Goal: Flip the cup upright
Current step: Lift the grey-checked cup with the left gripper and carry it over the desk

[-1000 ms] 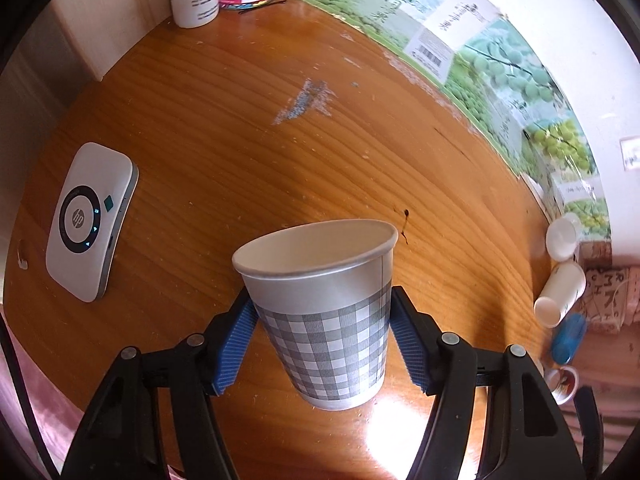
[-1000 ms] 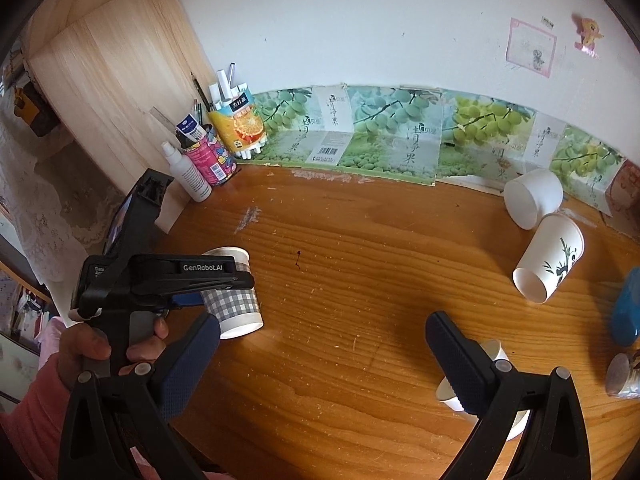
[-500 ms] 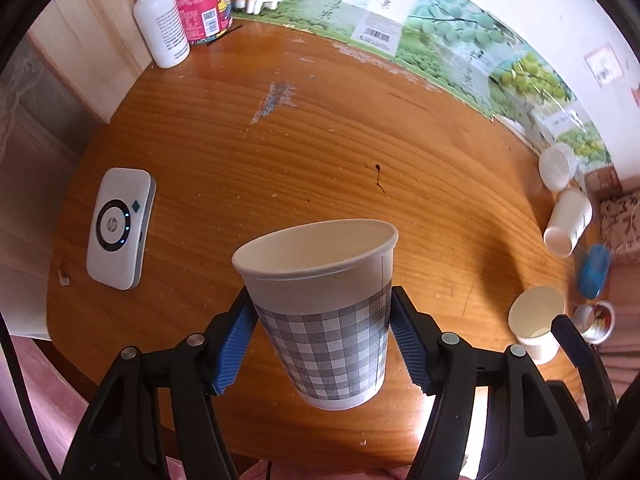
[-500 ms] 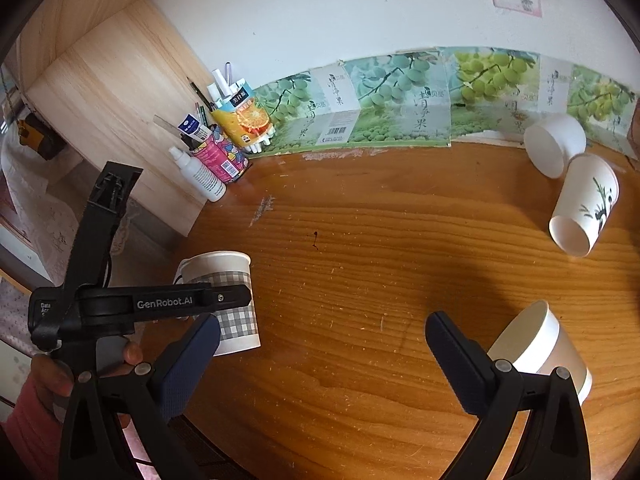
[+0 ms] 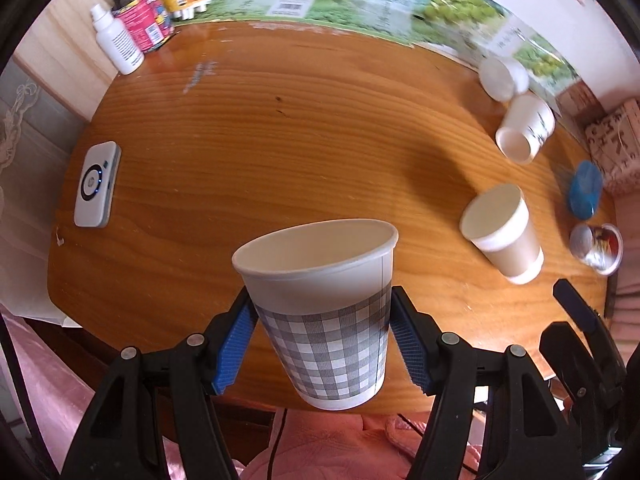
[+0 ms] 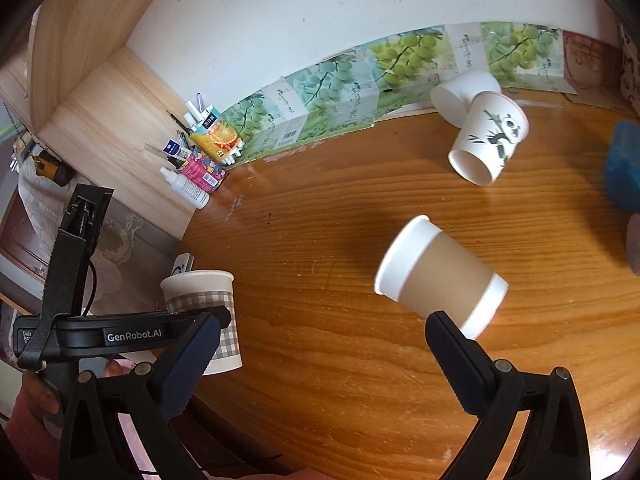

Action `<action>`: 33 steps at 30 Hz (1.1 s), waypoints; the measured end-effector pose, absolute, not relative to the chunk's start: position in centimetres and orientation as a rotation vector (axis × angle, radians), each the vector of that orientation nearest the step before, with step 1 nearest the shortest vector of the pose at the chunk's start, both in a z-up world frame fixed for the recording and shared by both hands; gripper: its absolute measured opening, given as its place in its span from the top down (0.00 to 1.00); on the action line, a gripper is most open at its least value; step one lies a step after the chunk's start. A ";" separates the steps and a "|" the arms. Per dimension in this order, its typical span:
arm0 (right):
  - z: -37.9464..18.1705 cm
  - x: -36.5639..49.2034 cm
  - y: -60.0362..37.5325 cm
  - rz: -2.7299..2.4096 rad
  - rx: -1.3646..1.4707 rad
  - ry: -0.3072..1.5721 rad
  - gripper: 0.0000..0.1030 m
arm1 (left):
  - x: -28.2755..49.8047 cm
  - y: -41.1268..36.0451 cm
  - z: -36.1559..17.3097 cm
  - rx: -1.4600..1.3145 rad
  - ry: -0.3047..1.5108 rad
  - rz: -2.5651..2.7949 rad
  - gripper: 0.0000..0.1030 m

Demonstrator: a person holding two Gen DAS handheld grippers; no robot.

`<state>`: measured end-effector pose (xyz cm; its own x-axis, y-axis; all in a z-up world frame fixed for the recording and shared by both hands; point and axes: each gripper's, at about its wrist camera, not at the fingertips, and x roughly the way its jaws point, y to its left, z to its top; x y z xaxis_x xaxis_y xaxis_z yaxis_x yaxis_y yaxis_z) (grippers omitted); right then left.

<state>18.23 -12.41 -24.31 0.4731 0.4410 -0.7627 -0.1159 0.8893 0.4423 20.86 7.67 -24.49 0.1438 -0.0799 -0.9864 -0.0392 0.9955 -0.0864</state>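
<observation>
Above the near table (image 5: 280, 128) edge, the checked cup (image 5: 324, 320) is clamped mouth-up in the left gripper (image 5: 322, 340); the flip is judged done. Setting down is called for next; the right gripper (image 6: 320, 360) is held wide, beside the brown cup (image 6: 440, 276).

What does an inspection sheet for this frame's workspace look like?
Surface: glossy wooden table, scuffed.
Job's things: grey-checked paper cup upright, held; brown-banded paper cup, panda-print paper cup and plain white cup on their sides.
Clutter: white round-buttoned device, white squeeze bottle, blue lidded container.
Grippers: left gripper shut on checked cup; right gripper open.
Cables: thin cord below the table edge.
Surroundings: grape-print cartons along white wall.
</observation>
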 end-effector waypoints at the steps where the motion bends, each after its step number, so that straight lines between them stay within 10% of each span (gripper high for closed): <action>1: -24.2 17.7 -13.1 0.342 0.346 1.022 0.00 | 20.4 6.8 -24.4 -0.089 1.426 -0.039 0.33; 33: -26.6 9.3 -28.3 0.139 0.263 1.080 0.00 | 15.4 -11.6 -27.3 -0.003 1.481 -0.290 0.32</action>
